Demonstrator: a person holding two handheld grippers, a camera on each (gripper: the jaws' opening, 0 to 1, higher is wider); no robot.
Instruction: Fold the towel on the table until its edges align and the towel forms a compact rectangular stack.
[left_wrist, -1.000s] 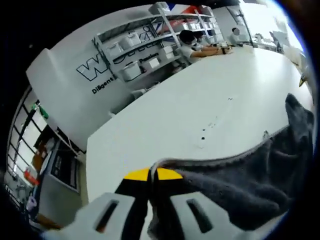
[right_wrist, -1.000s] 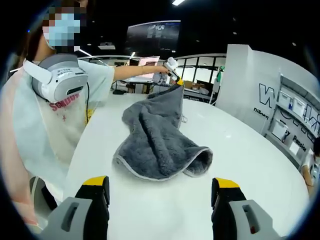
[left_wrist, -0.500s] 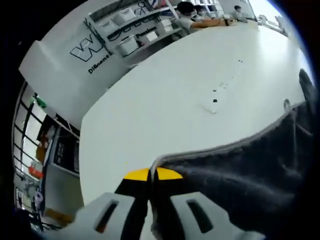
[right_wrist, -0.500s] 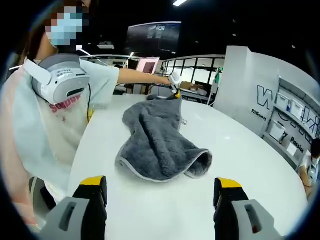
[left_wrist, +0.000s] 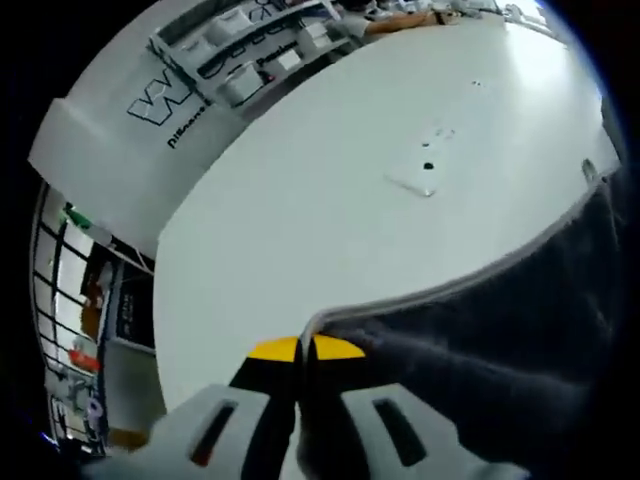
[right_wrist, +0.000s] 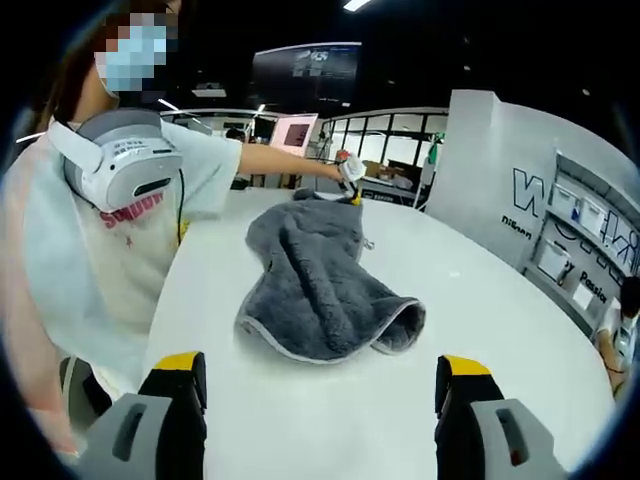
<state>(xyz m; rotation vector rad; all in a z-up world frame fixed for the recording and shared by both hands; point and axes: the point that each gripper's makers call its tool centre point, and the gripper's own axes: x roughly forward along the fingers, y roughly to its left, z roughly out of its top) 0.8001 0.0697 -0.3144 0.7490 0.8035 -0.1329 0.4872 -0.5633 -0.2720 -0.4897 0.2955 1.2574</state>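
Note:
A grey towel (right_wrist: 318, 285) with a pale hem lies crumpled on the white table (right_wrist: 480, 330), one end rolled over near me. At its far end, my left gripper (right_wrist: 350, 190) pinches a corner low over the table. In the left gripper view that gripper (left_wrist: 303, 350) is shut on the towel's hemmed corner, and the dark towel (left_wrist: 500, 350) spreads away to the right. My right gripper (right_wrist: 318, 385) stands open above the table's near side, short of the towel, with nothing between its yellow-tipped fingers (right_wrist: 180, 362).
A person in a pale shirt (right_wrist: 110, 240) stands at the table's left edge, arm stretched over it. White partitions with lettering (right_wrist: 520, 190) and shelves with boxes (left_wrist: 250, 60) stand beyond the table. Small dark marks (left_wrist: 428, 168) dot the bare tabletop.
My left gripper has carried the towel's corner lower and farther out, flattening that end towards the table. The right gripper has barely moved.

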